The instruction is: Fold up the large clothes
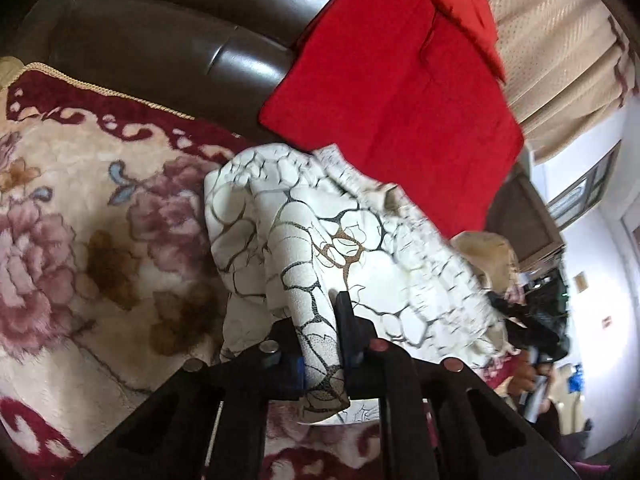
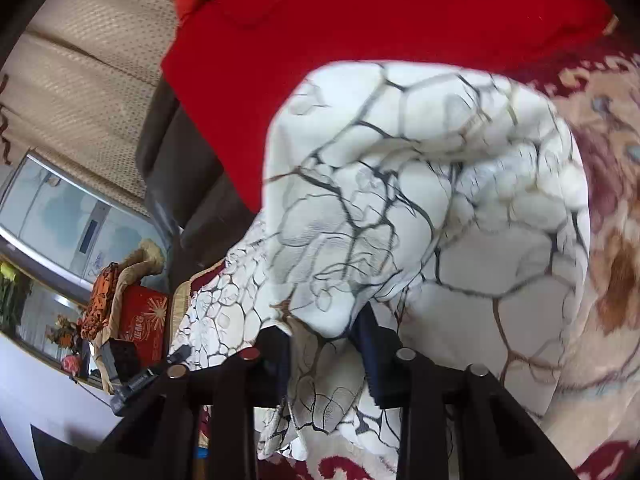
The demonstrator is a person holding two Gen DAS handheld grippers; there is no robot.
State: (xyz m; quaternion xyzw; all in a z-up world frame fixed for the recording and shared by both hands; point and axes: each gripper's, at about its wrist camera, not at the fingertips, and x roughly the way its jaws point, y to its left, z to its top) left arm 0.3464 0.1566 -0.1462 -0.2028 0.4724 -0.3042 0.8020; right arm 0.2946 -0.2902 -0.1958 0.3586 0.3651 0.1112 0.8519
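nearest to us, our left gripper [image 1: 320, 344] is clamped on a bunched fold of the white garment [image 1: 340, 240], the cloth squeezed between its two black fingers and a loose end hanging out below them. our right gripper [image 2: 324, 344] is likewise closed on another gathered part of the same white garment [image 2: 420, 200], which drapes over the fingers and hides most of their tips. the garment is pale with a dark, cracked vein pattern, and it is lifted and stretched between our two grippers, its far folds blurred. under it lies a floral blanket [image 1: 80, 220] in cream with pink blooms and a dark red border. beyond the garment a red cushion [image 1: 400, 100] leans against a dark brown sofa back [image 1: 180, 32]. farther off hangs a beige curtain [image 2: 88, 80] beside a window [image 2: 68, 216], and a red box [image 2: 142, 316] stands among clutter near the window.
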